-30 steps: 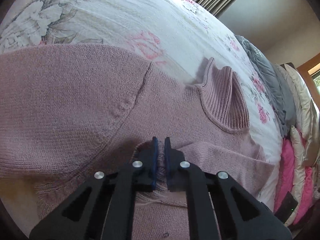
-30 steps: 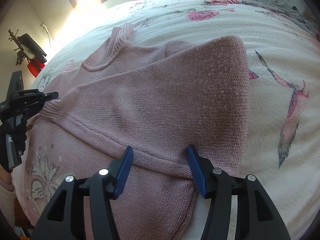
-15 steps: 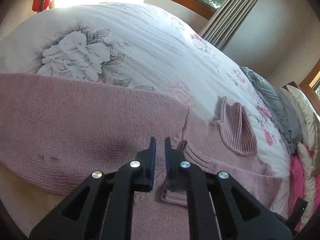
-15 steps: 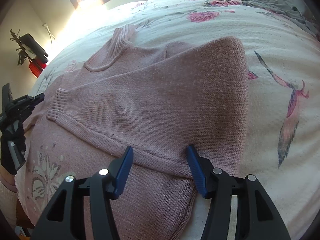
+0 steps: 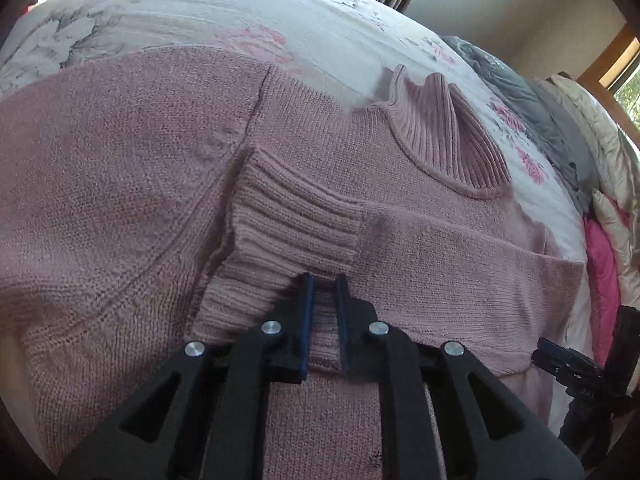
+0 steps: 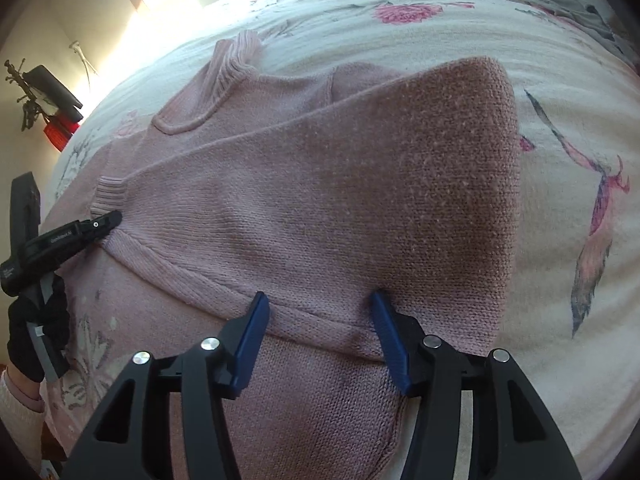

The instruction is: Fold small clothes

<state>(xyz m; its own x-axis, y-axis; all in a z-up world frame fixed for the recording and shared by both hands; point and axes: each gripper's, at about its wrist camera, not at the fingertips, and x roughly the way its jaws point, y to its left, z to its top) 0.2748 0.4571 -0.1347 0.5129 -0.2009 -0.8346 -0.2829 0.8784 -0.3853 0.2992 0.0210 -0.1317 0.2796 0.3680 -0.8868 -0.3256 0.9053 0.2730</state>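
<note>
The left gripper (image 5: 323, 280) has come back over the pink sweater (image 5: 120, 184): half a second ago its wrist view looked across a flat sleeve toward the far edge of the bed, and now the ribbed cuff (image 5: 288, 220) lies bunched just ahead of its tips. Its blue pads stand a narrow gap apart with ribbed knit between them; whether they truly pinch the cuff cannot be told. In the right wrist view the left gripper's tip (image 6: 106, 220) now touches the cuff (image 6: 110, 196), where earlier it stood clear, off toward the bed's edge. The right gripper (image 6: 318, 304) has not shifted, its jaws spread wide over the folded sleeve edge and holding nothing.

The sweater lies across the middle of the floral bedspread (image 6: 460, 28), collar (image 5: 448, 136) toward the pillows. The sweater's lower hem is hidden behind both grippers. The gloved hand (image 6: 38, 320) on the left gripper is cut off at the frame's edge
</note>
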